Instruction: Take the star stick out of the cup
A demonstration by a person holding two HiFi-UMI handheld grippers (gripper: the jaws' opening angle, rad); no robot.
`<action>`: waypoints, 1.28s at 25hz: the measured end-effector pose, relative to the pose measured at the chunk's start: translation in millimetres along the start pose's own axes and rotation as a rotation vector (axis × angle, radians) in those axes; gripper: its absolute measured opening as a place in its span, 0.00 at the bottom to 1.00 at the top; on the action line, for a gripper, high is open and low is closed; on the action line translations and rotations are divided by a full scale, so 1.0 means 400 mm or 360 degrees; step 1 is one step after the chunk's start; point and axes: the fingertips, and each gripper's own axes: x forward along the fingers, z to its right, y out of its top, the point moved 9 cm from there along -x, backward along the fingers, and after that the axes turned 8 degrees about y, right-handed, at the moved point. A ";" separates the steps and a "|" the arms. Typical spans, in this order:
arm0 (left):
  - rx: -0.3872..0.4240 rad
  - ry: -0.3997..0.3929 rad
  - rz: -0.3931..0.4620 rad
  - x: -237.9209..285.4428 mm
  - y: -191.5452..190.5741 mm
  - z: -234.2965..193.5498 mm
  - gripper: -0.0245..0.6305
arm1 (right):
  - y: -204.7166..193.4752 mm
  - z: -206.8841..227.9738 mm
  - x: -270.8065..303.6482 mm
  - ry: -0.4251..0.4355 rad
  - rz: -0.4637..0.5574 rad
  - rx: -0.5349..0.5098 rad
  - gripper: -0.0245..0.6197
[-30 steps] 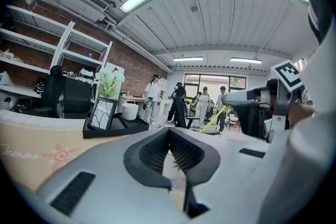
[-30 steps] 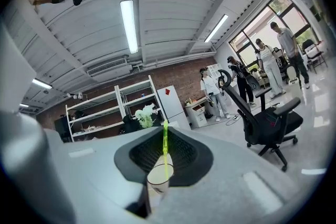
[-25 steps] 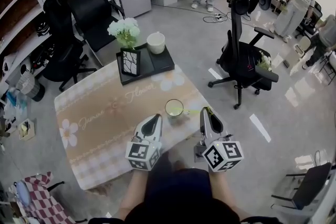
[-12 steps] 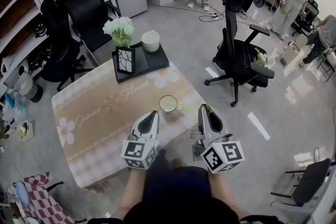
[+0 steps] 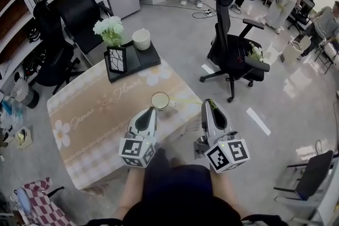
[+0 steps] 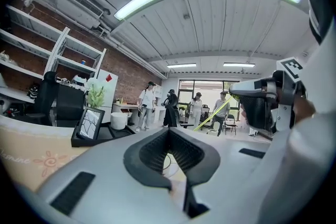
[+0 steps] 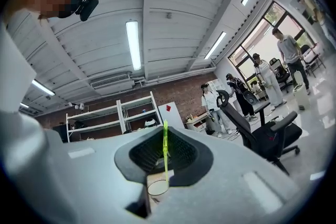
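Observation:
A cream cup stands on the beige flower-print table near its front edge. My right gripper is to the right of the cup, off the table's edge, shut on the thin yellow-green star stick. In the right gripper view the stick runs between the jaws and its lower end lines up with the cup. In the left gripper view the stick slants up to the right gripper. My left gripper is just in front of the cup, jaws together and empty.
A black tray at the table's far side carries white flowers, a picture frame and a white pot. A black office chair stands right of the table. Several people stand further back.
My right gripper has drawn away to the right of the cup with the stick in it. The left gripper stays close in front of the cup.

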 end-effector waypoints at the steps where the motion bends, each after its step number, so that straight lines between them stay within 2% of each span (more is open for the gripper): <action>1: 0.0004 -0.0011 0.0000 0.004 0.000 0.005 0.05 | 0.004 0.004 -0.006 -0.0009 0.0013 0.0004 0.06; 15: 0.0014 -0.0144 -0.0053 0.047 -0.020 0.063 0.05 | 0.018 0.064 -0.078 -0.0216 0.0048 -0.0005 0.06; 22: -0.0002 -0.0156 -0.0093 0.052 -0.040 0.070 0.05 | 0.011 0.096 -0.103 -0.0312 0.0019 -0.0034 0.06; 32: -0.0023 -0.0134 -0.0158 0.035 -0.073 0.062 0.05 | -0.059 0.119 -0.111 -0.0399 -0.0112 -0.0039 0.06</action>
